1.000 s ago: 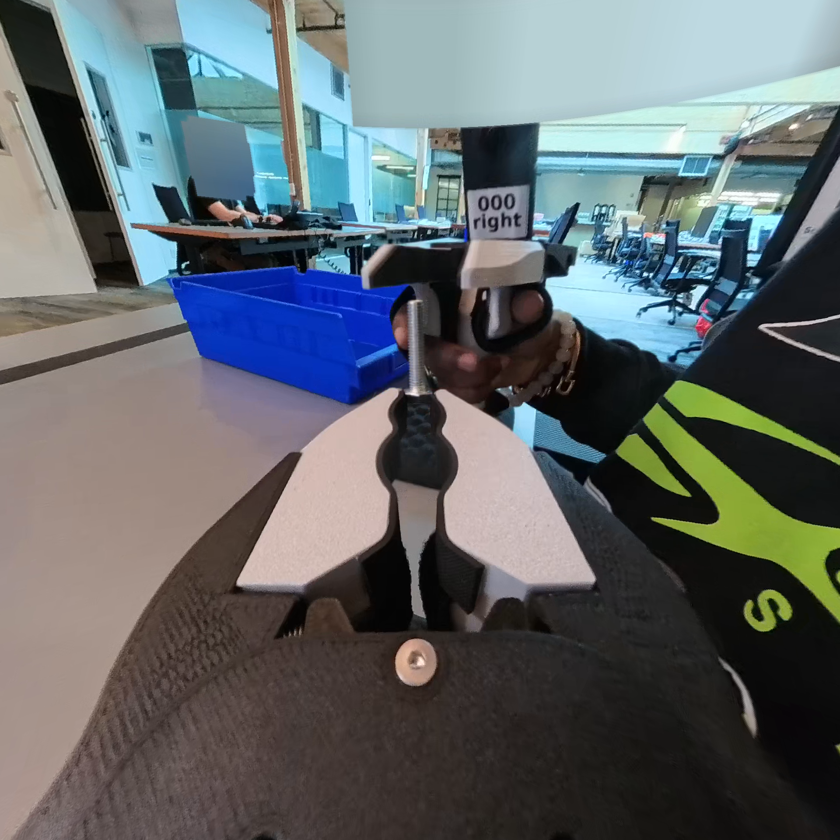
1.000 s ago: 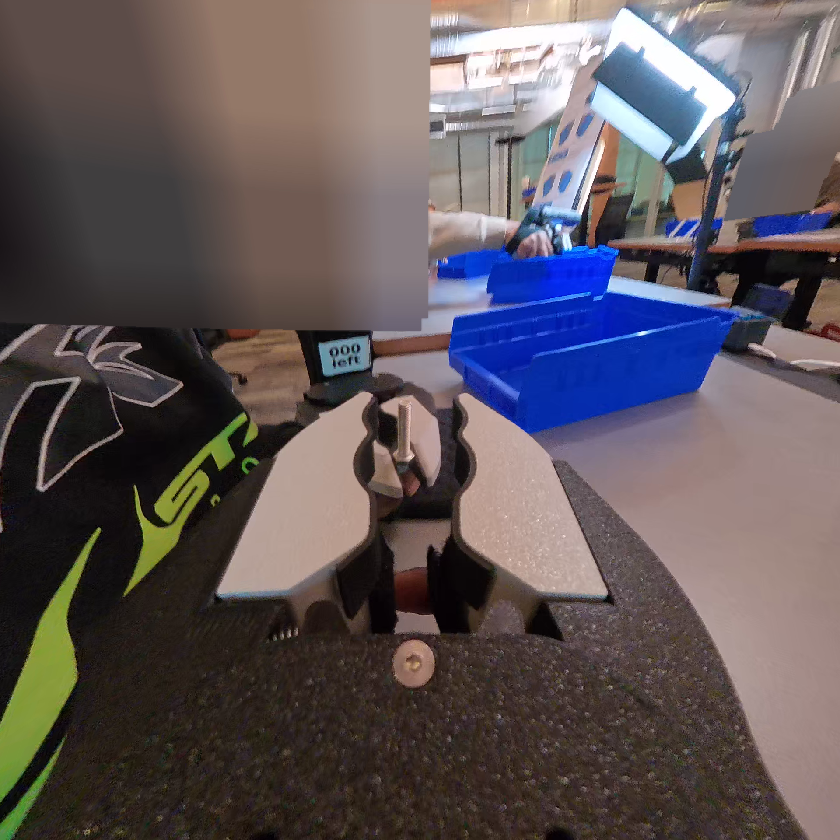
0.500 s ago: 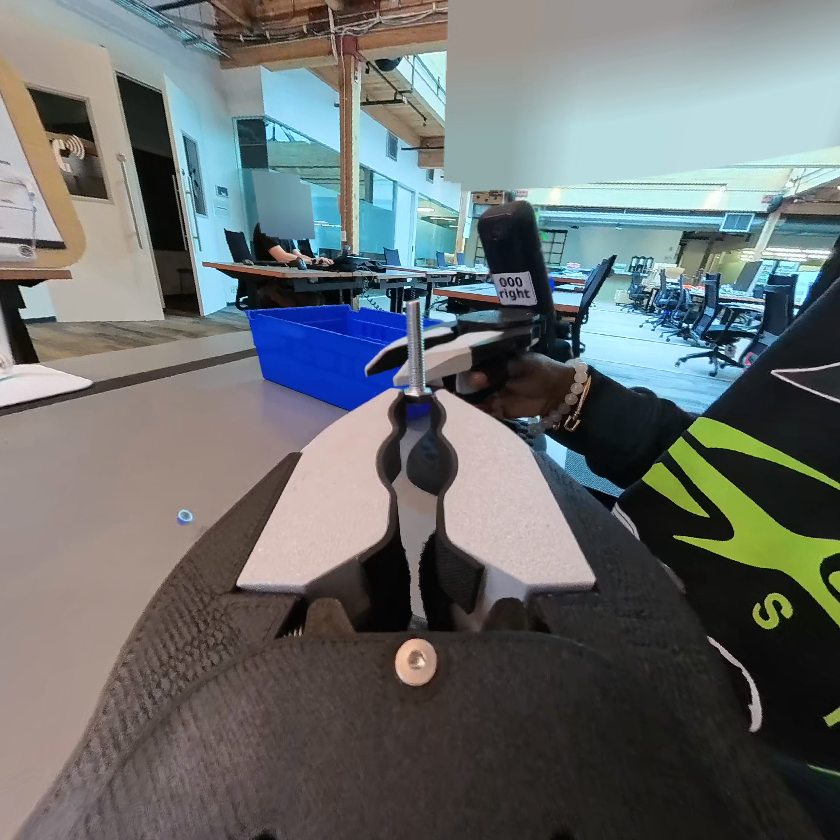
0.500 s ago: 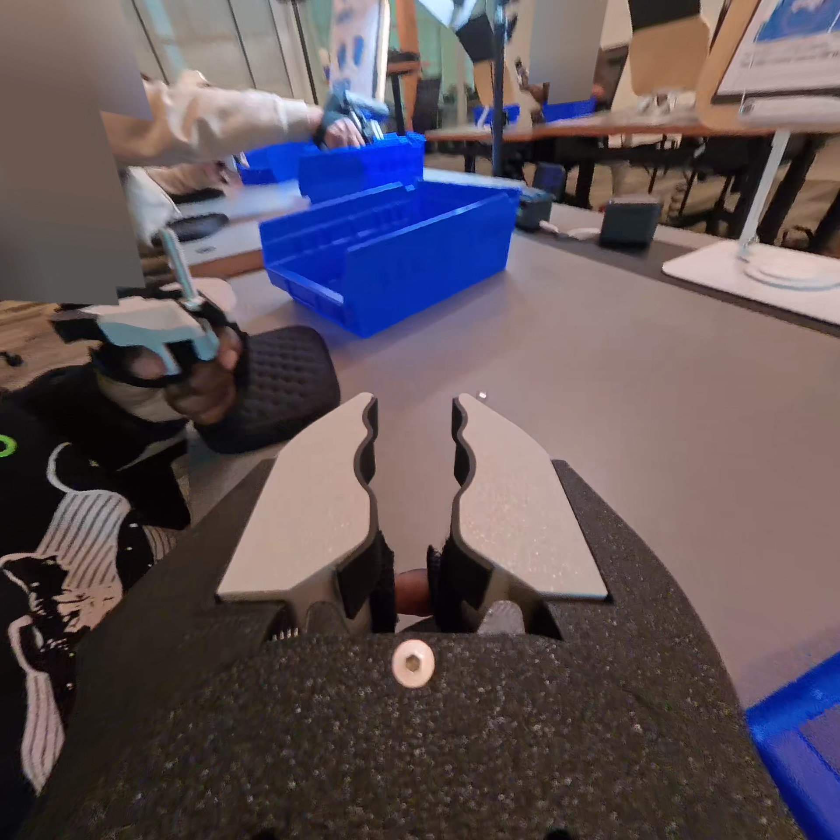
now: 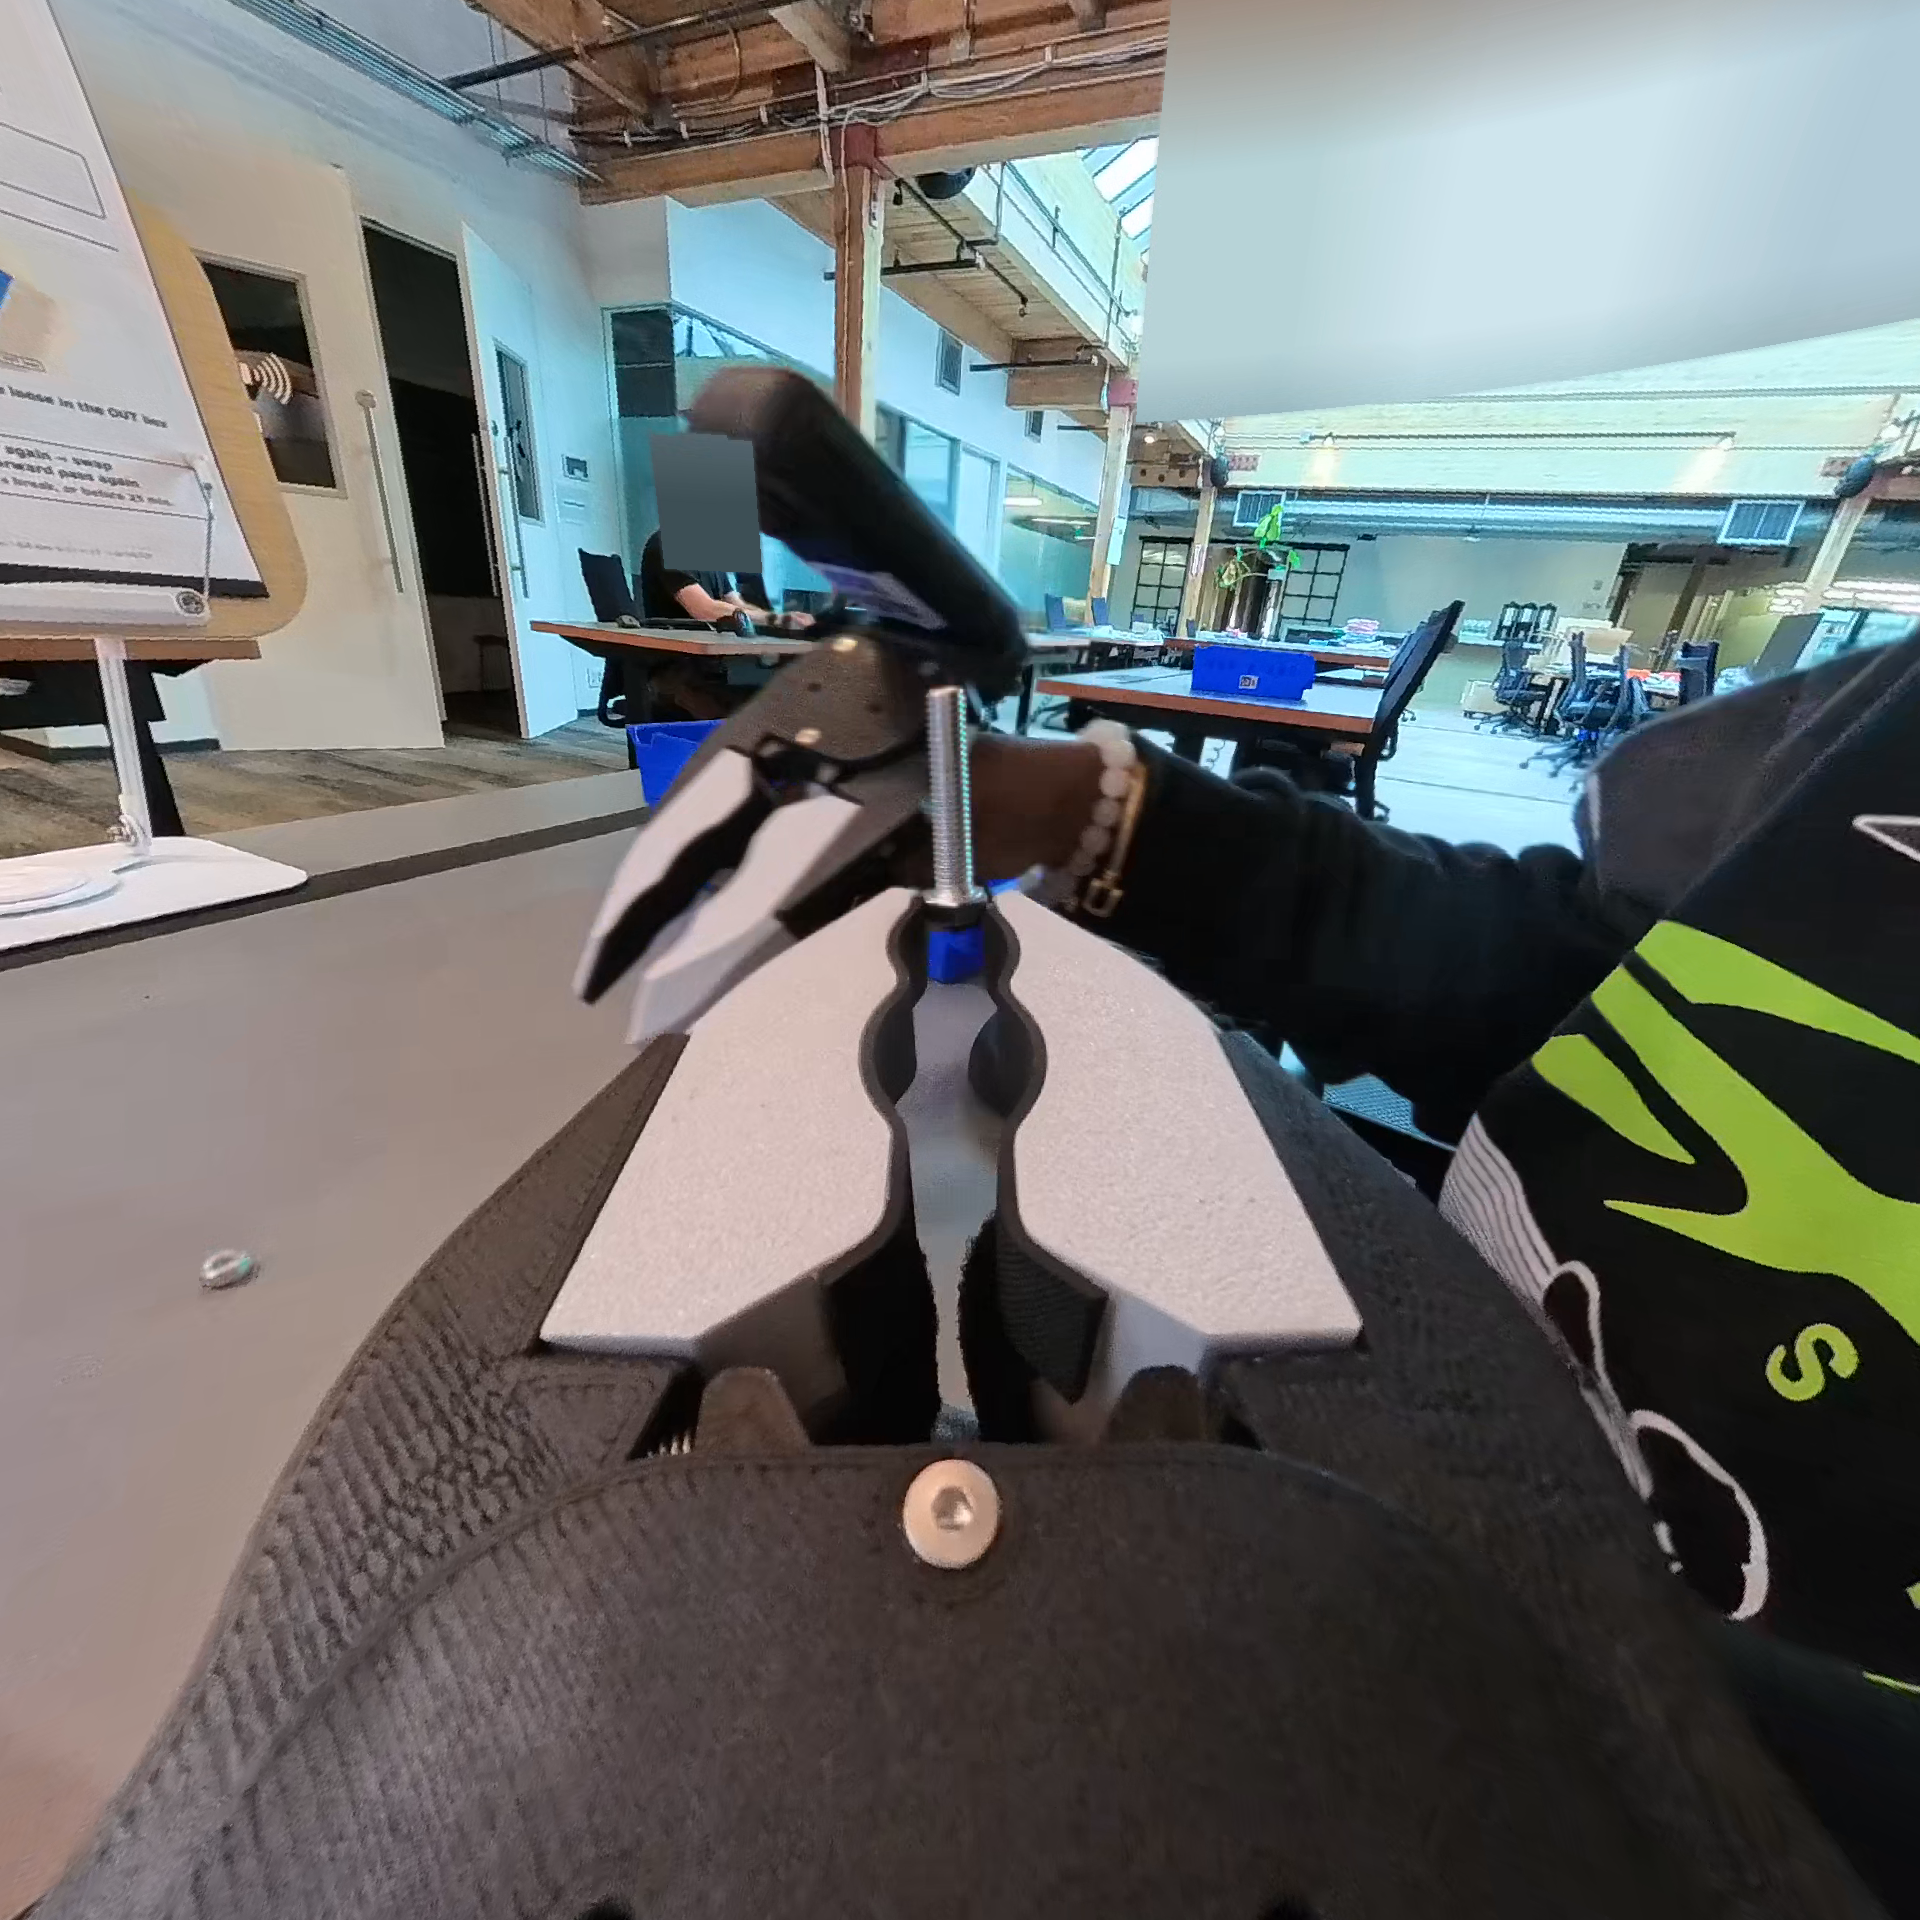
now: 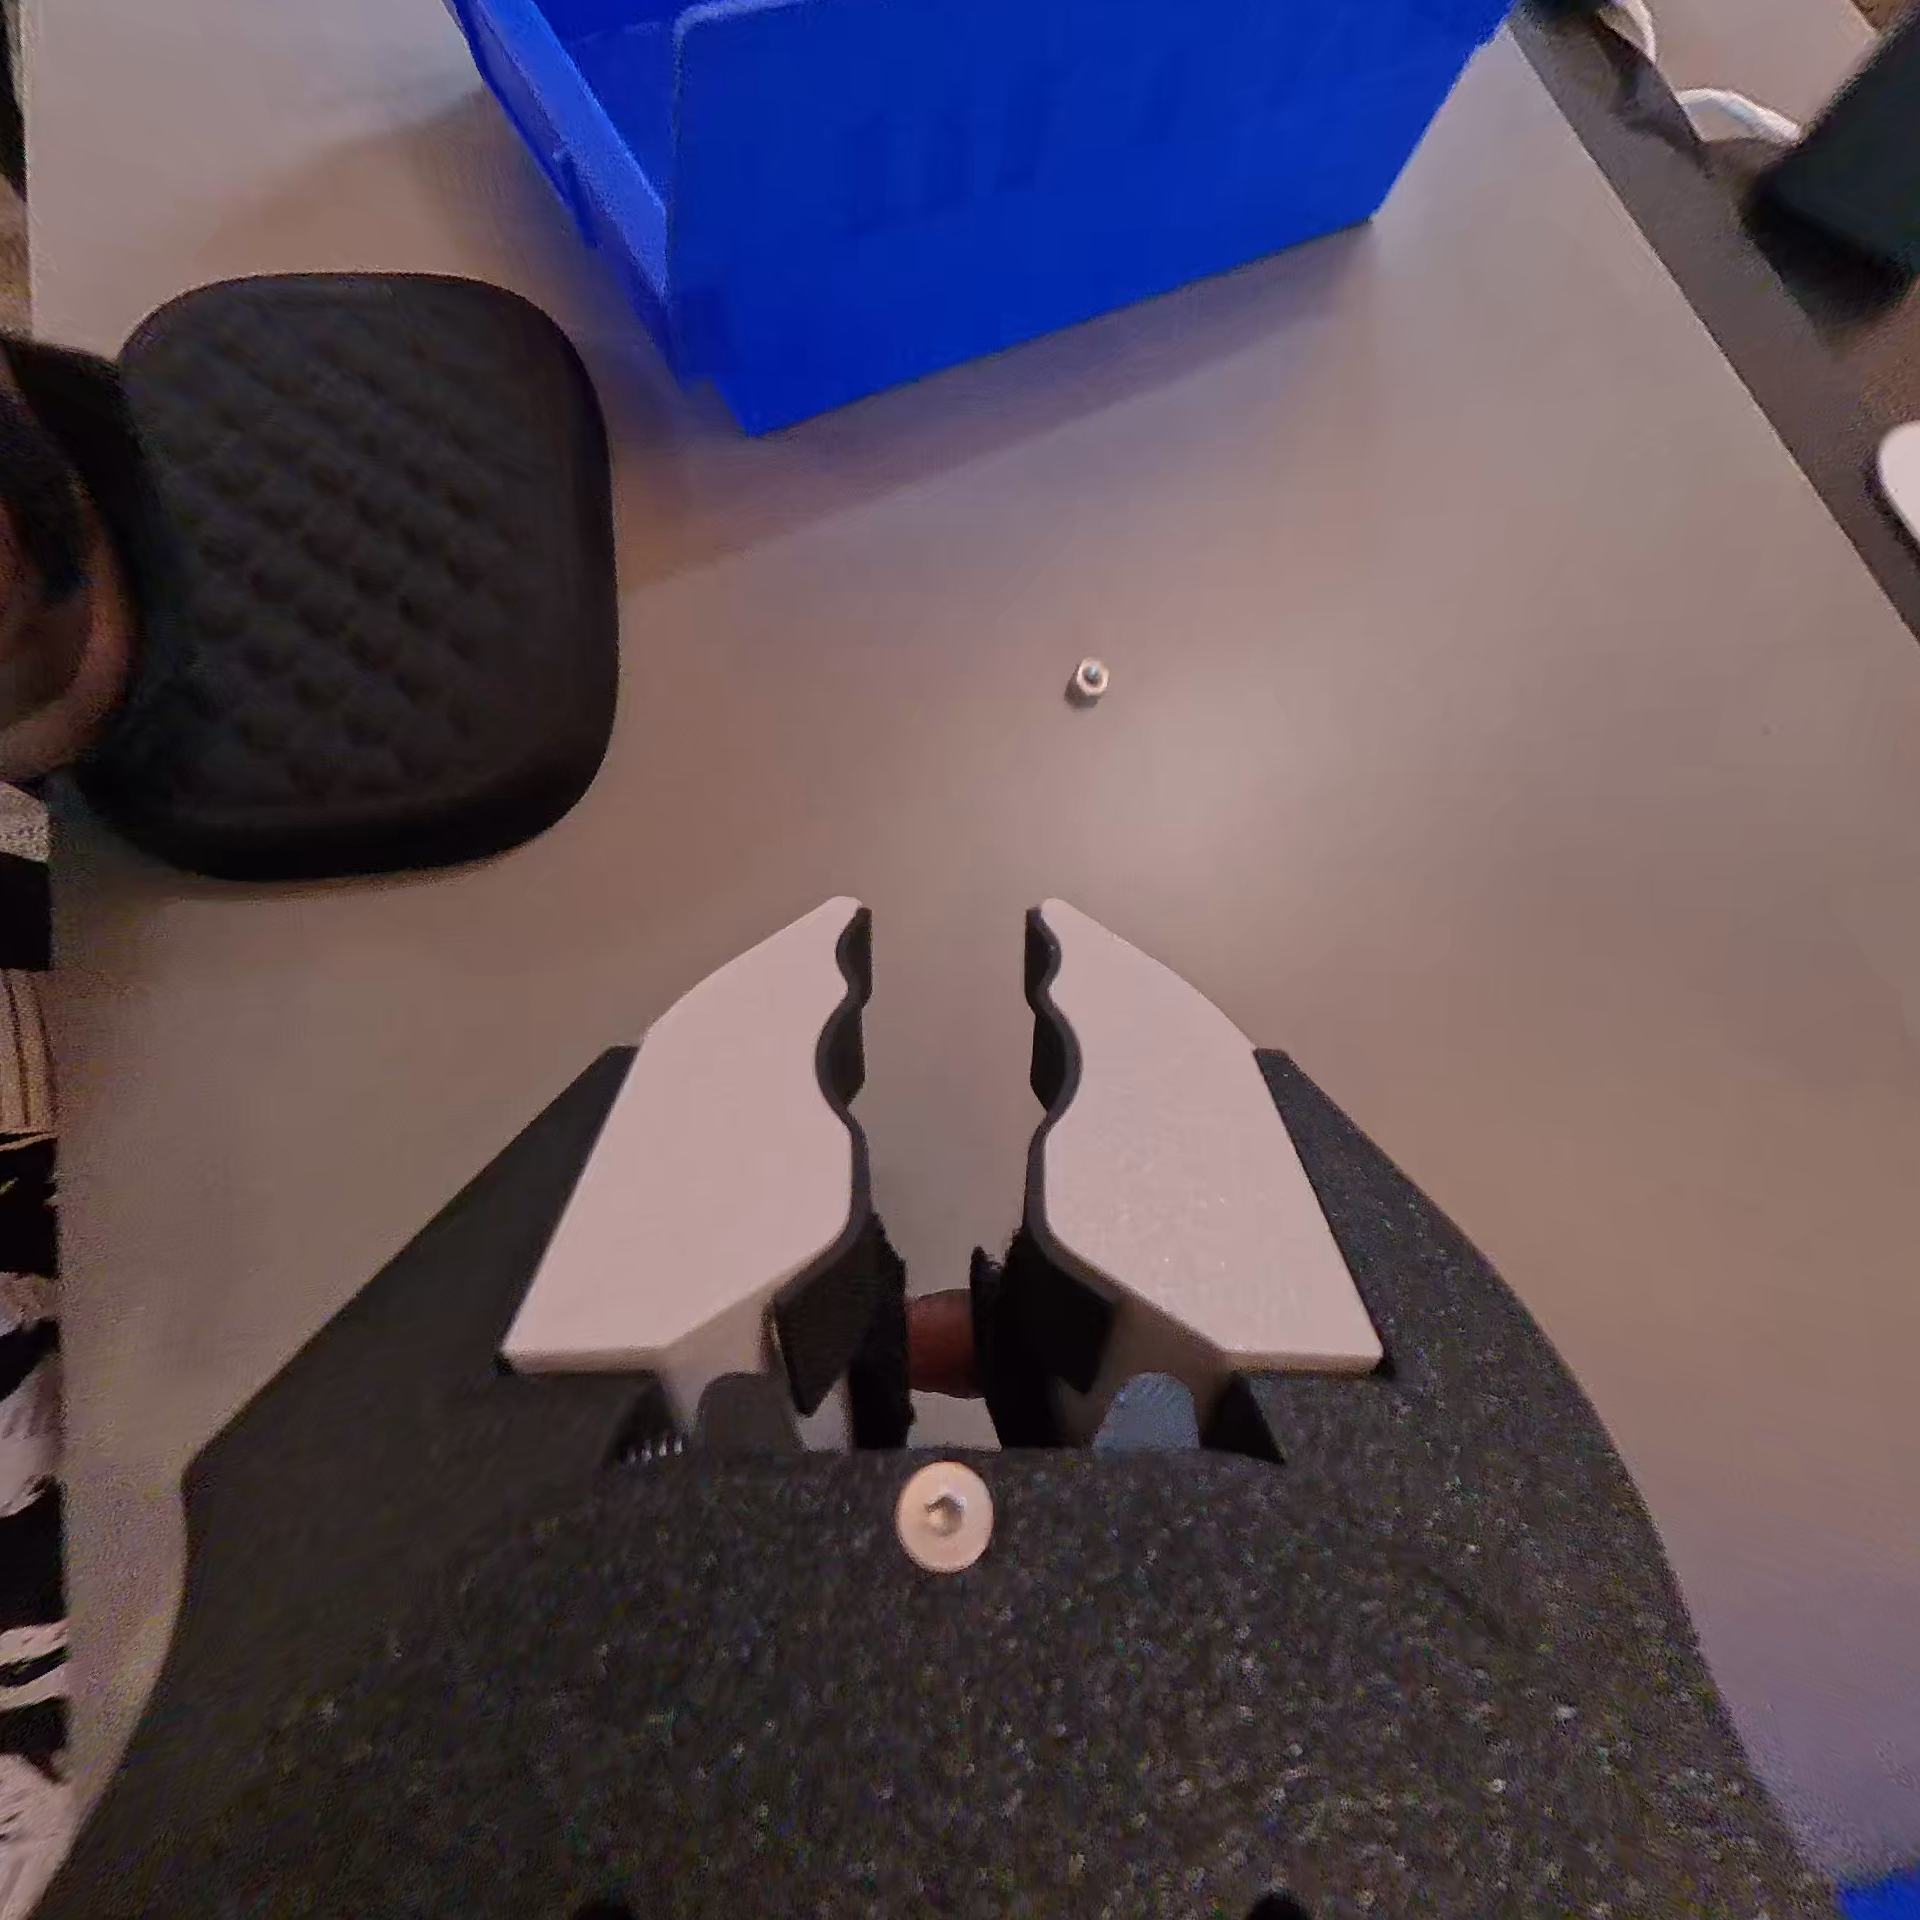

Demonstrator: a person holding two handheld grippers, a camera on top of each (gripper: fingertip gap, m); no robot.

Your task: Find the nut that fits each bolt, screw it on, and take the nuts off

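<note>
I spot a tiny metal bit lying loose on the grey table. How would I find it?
Start at the big blue bin on the grey table. Come toward the open right tongs: the small silver nut lies alone between them, the only shiny speck on bare tabletop.

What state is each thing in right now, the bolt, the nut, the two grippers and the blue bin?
Bolt: upright, bare of any nut, head clamped.
Left gripper: shut on the bolt's head.
Right gripper: open, empty, above the table.
Nut: loose on the table, ahead of the right gripper.
Blue bin: on the table, contents not visible.
</note>
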